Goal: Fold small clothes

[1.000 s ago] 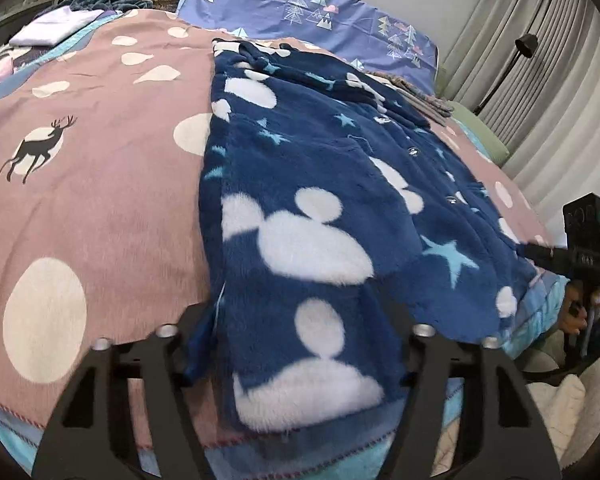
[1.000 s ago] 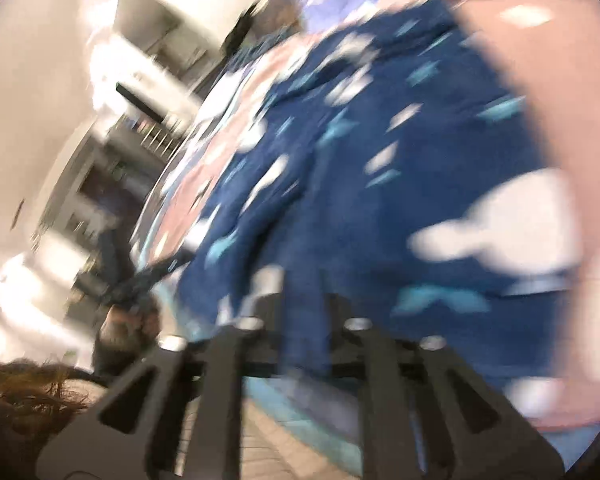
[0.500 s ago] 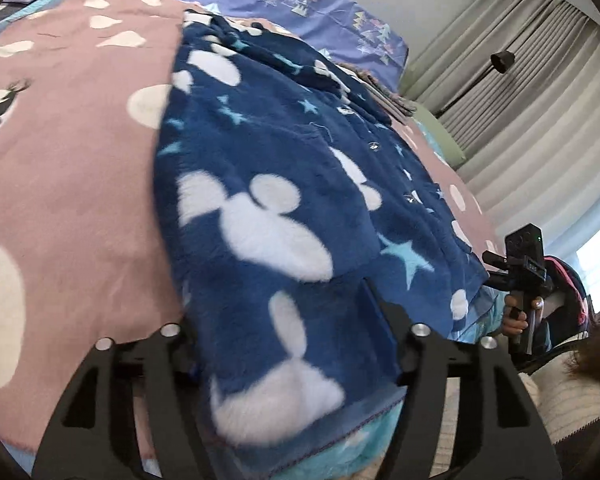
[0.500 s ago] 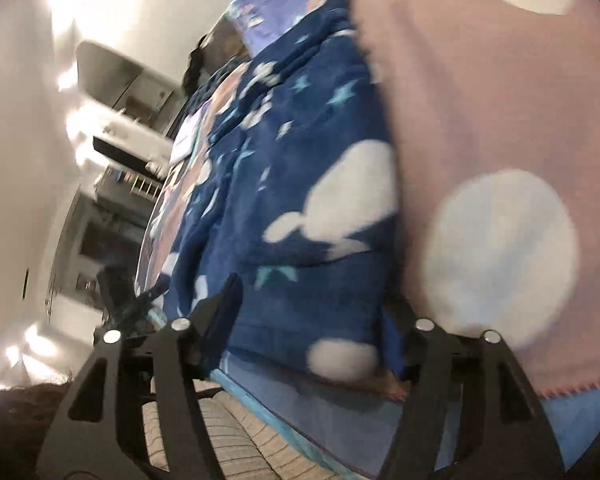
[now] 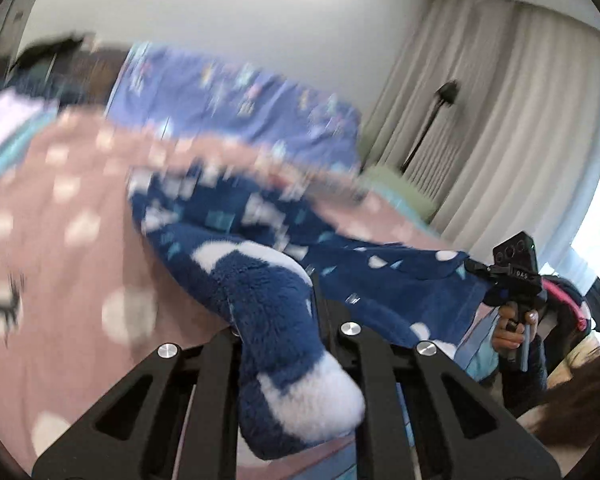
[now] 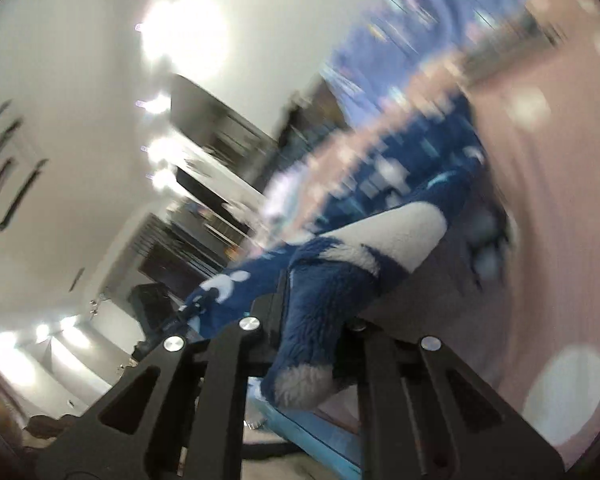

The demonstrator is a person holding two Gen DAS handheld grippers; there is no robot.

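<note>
Gripping the fleece garment (image 5: 268, 304) now, both tools (image 5: 278, 320) (image 6: 312, 320), previously released, hem lifted.

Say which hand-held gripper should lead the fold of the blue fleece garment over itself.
Neither clearly: the left hand-held gripper and the right hand-held gripper are each shut on a near corner of the blue fleece garment, raised off the pink bedspread. Probably move both together.
</note>
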